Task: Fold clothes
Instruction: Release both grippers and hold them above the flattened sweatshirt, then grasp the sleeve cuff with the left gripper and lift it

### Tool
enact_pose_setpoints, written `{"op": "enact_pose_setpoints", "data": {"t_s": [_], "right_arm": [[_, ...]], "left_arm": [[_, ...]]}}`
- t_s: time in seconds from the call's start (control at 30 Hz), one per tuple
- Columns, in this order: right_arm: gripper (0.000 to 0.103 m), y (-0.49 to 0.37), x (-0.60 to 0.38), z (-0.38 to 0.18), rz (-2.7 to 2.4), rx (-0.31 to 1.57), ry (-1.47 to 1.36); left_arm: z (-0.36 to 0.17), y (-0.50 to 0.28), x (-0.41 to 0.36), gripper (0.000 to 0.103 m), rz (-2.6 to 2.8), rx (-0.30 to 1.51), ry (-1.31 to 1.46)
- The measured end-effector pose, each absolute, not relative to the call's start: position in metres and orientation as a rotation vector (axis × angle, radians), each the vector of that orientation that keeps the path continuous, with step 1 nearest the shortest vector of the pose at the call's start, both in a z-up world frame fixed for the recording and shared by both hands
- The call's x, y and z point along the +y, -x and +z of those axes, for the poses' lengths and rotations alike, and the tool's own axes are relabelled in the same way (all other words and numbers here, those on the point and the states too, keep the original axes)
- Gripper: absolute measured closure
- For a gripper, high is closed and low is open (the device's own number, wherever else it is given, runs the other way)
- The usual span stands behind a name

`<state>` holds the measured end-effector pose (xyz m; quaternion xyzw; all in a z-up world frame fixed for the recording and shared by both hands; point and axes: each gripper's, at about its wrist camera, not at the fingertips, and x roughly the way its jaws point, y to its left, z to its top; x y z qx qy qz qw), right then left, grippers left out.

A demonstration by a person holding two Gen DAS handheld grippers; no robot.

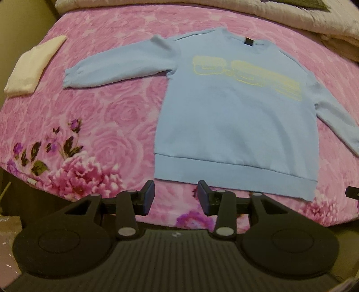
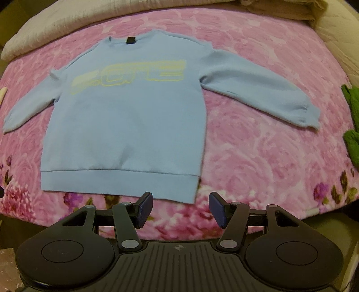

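Right claw [image 2: 180, 207] (agape) sees green cloth [image 2: 352, 121].

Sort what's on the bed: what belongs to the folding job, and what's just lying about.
For the job: blue sweatshirt, left hand-held gripper, right hand-held gripper, both open.

Lying about: folded white cloth, green garment, beige bedding.

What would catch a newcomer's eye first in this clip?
A light blue sweatshirt with yellow chest lettering lies flat, sleeves spread, on a pink rose-patterned bedspread. Both tongs, left and right, hover open just short of its hem. A folded white garment sits far left; something green lies at the right edge.
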<state>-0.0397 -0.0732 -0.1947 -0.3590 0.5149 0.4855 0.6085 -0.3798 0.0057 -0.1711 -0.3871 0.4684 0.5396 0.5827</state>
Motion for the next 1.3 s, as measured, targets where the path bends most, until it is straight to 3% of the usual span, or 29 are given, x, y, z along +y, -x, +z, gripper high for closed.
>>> {"op": "enact_pose_setpoints", "data": {"t_s": [0.23, 0.53, 0.87, 1.17, 1.3], "right_arm": [[0.044, 0.034, -0.046, -0.198, 1.062, 1.208, 0.676], [0.044, 0.002, -0.011, -0.221, 0.883, 1.283, 0.365], [0.044, 0.038, 0.035, -0.277, 0.750, 1.309, 0.478], [0.044, 0.062, 0.072, -0.317, 0.705, 1.279, 0.596], [0.044, 0.072, 0.082, -0.330, 0.709, 1.284, 0.631]], "left_arm": [[-0.183, 0.428, 0.044, 0.064, 1.275, 0.986, 1.029], [-0.226, 0.534, 0.115, 0.058, 1.419, 0.646, 1.261], [-0.318, 0.654, 0.197, 0.058, 1.604, 0.371, 1.479], [-0.372, 0.725, 0.252, 0.058, 1.754, -0.011, 1.544], [-0.382, 0.734, 0.257, 0.047, 1.765, -0.178, 1.549]]}}
